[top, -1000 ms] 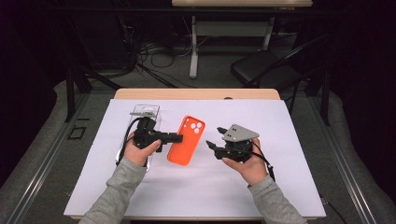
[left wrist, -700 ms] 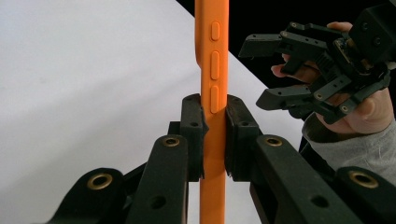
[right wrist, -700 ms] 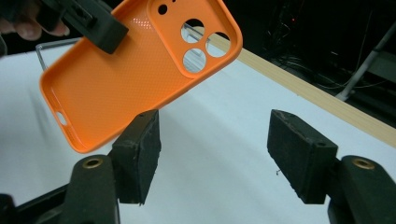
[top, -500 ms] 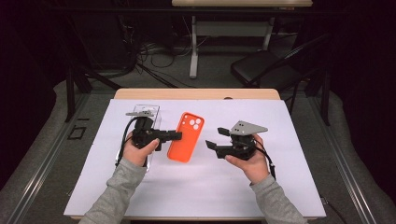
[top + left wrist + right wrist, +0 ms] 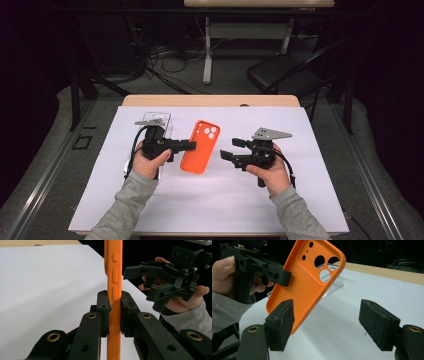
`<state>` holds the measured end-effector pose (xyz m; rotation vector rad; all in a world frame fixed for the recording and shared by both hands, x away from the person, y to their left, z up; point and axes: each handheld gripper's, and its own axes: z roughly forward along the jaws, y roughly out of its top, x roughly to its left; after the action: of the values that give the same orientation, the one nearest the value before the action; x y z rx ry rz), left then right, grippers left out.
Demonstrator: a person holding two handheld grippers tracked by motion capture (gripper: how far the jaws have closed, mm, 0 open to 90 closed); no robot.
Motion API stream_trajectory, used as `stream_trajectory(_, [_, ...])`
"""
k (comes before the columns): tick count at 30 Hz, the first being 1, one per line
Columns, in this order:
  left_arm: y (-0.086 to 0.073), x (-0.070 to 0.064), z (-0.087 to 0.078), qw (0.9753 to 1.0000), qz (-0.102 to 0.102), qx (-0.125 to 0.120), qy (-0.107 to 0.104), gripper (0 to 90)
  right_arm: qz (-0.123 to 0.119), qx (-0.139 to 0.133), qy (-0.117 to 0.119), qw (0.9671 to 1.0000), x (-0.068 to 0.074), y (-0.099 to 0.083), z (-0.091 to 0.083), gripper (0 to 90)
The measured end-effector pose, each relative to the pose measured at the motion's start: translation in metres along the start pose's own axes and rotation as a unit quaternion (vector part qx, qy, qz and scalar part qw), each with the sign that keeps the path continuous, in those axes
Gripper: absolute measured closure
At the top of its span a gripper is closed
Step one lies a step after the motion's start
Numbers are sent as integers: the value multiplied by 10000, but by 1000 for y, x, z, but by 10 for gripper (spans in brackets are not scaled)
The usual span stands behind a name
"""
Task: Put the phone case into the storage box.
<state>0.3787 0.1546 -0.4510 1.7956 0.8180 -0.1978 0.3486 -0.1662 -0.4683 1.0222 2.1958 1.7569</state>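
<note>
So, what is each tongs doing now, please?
Left tongs: closed on the orange phone case.
Right tongs: open, holding nothing.

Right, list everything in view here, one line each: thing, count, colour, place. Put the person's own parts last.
phone case: one, orange, raised off the sheet near its middle, clamped at its edge between the left gripper's jaws
clear plastic box: one, transparent, on the sheet behind the left hand
paper sheet: one, white, covering most of the table
table: one, light wood, its far edge showing beyond the sheet
chair: one, black, on the floor beyond the table
left gripper: one, black, shut on the case
right gripper: one, black, jaws apart, beside the case
hands: two, grey sleeves, each holding a gripper
</note>
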Motion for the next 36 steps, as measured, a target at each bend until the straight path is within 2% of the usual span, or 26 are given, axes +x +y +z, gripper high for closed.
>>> stream_trajectory(9, [-2,-1,5,9999,-40,13,-101,802,263,-26,172,9995,-3,-3,2,290])
stream_trajectory(13, [-4,-2,10,9999,-13,38,-142,802,388,1,254,9989,-5,-5,3,343])
stream_trajectory(14, [-5,-3,13,9998,-1,57,-174,802,482,7,282,9984,-6,-6,3,369])
stream_trajectory(20, [-6,-5,16,9997,-8,59,-229,803,641,26,432,9970,-8,-8,3,402])
stream_trajectory(25, [-7,-6,18,9996,5,70,-255,802,739,105,429,9963,-9,-9,4,404])
stream_trajectory(28, [-8,-7,19,9996,11,68,-272,802,877,199,560,9944,-10,-11,6,450])
stream_trajectory(33, [-8,-7,20,9996,37,66,-281,802,940,251,655,9931,-12,-12,6,487])
stream_trajectory(36, [-8,-8,20,9995,42,54,-294,802,903,288,606,9937,-12,-13,6,501])
